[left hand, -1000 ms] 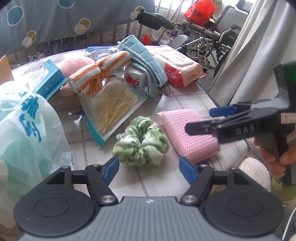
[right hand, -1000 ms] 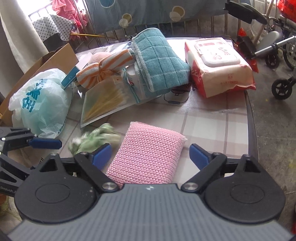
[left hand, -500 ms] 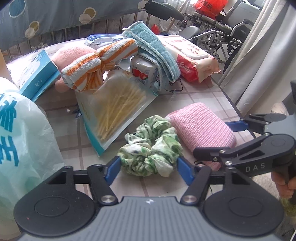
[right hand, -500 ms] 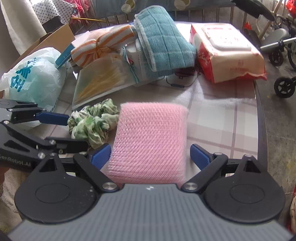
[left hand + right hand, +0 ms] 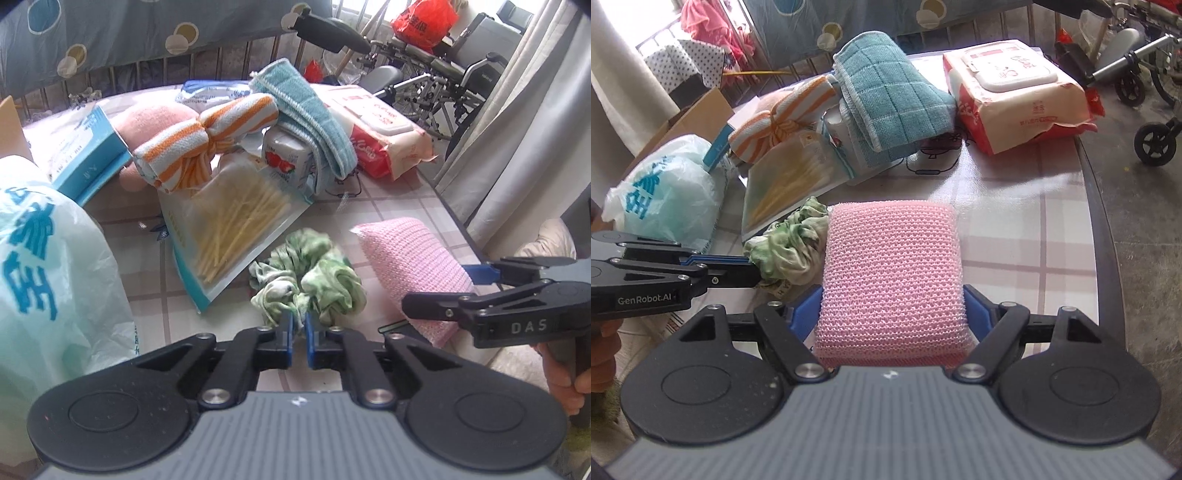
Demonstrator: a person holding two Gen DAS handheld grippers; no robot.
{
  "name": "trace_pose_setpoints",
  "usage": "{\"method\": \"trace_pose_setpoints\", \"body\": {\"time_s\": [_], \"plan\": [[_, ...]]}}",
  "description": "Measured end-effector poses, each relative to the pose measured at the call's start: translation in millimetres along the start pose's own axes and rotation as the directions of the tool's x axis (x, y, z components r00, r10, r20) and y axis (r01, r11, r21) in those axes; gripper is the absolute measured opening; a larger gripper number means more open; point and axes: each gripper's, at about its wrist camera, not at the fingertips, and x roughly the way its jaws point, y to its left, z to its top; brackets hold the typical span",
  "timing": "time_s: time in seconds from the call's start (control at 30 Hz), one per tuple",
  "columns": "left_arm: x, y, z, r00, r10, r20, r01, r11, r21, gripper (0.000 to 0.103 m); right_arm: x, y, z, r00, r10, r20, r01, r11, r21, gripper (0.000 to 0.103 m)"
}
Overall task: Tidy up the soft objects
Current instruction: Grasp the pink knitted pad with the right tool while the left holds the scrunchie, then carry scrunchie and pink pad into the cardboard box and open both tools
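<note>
Left gripper (image 5: 298, 332) is pinching shut on the near edge of the scrunchie (image 5: 308, 282), which is lying on the table (image 5: 391, 206) between the swab pack (image 5: 229, 229) and the pad (image 5: 892, 273). Right gripper (image 5: 892, 317) is closing around the pad's near end; the pads are sitting at both sides of it, but I can't tell if they're pressing yet.

Risks:
- Left is only biting a thin fold of fabric, so the scrunchie could be slipping out on lift.
- Scrunchie is touching the pad's left edge and the two tools are working close together, so lifting either could be dragging the other item or knocking the fingers together.
- Pad is sitting near the table's right edge and compressing easily; a shallow grip could be letting it pop out and drop off.

Hard to see:
- Pad's near end is hiding under the right tool body.
- Actual bite depth on the scrunchie is blurring out.
- No drop-off spot for soft things is showing clearly.
</note>
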Motion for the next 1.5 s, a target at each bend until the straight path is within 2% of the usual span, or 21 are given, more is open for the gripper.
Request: {"method": "trace_pose_setpoints", "body": {"time_s": [0.2,0.3,0.33,0.37,0.43,0.53,0.57,0.67,0.8,0.93,1.03,1.13,1.27,1.37,1.5], "plan": [[-15.8,-6.5,-9.6,1.000,-0.017,0.019,0.017,1.000,0.001,0.007,-30.4,0.8,-10.8,0.999,0.006,0.039,-0.008,0.999,0.037,0.079],[-17.2,-7.5,-17.0,0.998,-0.050,-0.040,0.051,0.999,0.008,0.010,-40.3,3.6,-15.9,0.999,0.007,0.049,-0.009,0.999,0.044,0.079],[-17.3,-7.6,-19.6,0.996,-0.059,-0.061,0.059,0.998,0.008,0.023,-41.7,4.7,-17.6,0.999,0.009,0.049,-0.011,0.999,0.044,0.079],[-18.0,-7.5,-22.6,0.995,-0.062,-0.073,0.063,0.998,0.011,0.041,-42.6,5.9,-19.8,0.999,0.010,0.049,-0.012,0.999,0.042,0.079],[-23.3,-8.0,-27.7,0.998,-0.038,-0.057,0.039,0.999,0.025,0.064,-41.3,6.7,-22.4,0.999,0.016,0.044,-0.018,0.999,0.045,0.079],[-31.8,-7.7,-28.2,1.000,-0.010,-0.016,0.010,0.999,0.035,0.074,-35.3,5.0,-23.8,0.999,0.035,0.040,-0.038,0.997,0.060,0.079],[-31.9,-7.1,-25.2,1.000,-0.007,-0.014,0.008,1.000,0.029,0.080,-33.3,4.3,-23.8,0.998,0.039,0.043,-0.041,0.997,0.063,0.079],[-25.6,-5.7,-10.2,1.000,-0.001,-0.010,0.000,1.000,-0.004,0.087,-28.2,1.1,-22.0,0.998,0.037,0.053,-0.041,0.997,0.067,0.079],[1.2,-10.7,12.7,0.998,-0.006,-0.062,0.006,1.000,0.001,0.088,-19.6,-7.0,-22.7,0.998,0.010,0.064,-0.015,0.997,0.072,0.079],[31.1,-20.5,21.5,0.992,0.002,-0.125,0.005,0.999,0.052,0.086,-15.9,-18.3,-25.3,0.997,0.024,0.077,-0.032,0.994,0.104,0.079],[46.7,-23.1,21.9,0.985,0.018,-0.169,-0.008,0.998,0.056,0.067,-16.9,-19.8,-25.3,0.996,0.014,0.093,-0.023,0.995,0.099,0.079],[44.4,-25.4,19.0,0.989,0.027,-0.145,-0.019,0.998,0.060,0.044,-16.4,-20.2,-25.7,0.995,0.013,0.095,-0.023,0.995,0.096,0.079],[32.3,-24.6,14.9,0.993,0.035,-0.116,-0.029,0.998,0.050,0.029,-20.8,-18.0,-26.3,0.994,0.020,0.104,-0.030,0.995,0.099,0.079],[9.1,-24.8,10.8,0.997,0.041,-0.073,-0.037,0.998,0.056,0.027,-30.4,-13.0,-25.5,0.992,0.040,0.118,-0.053,0.993,0.104,0.079],[-40.9,-18.1,6.2,0.999,0.039,0.019,-0.040,0.998,0.051,0.027,-52.5,6.3,-17.7,0.984,0.089,0.156,-0.102,0.992,0.076,0.079]]}}
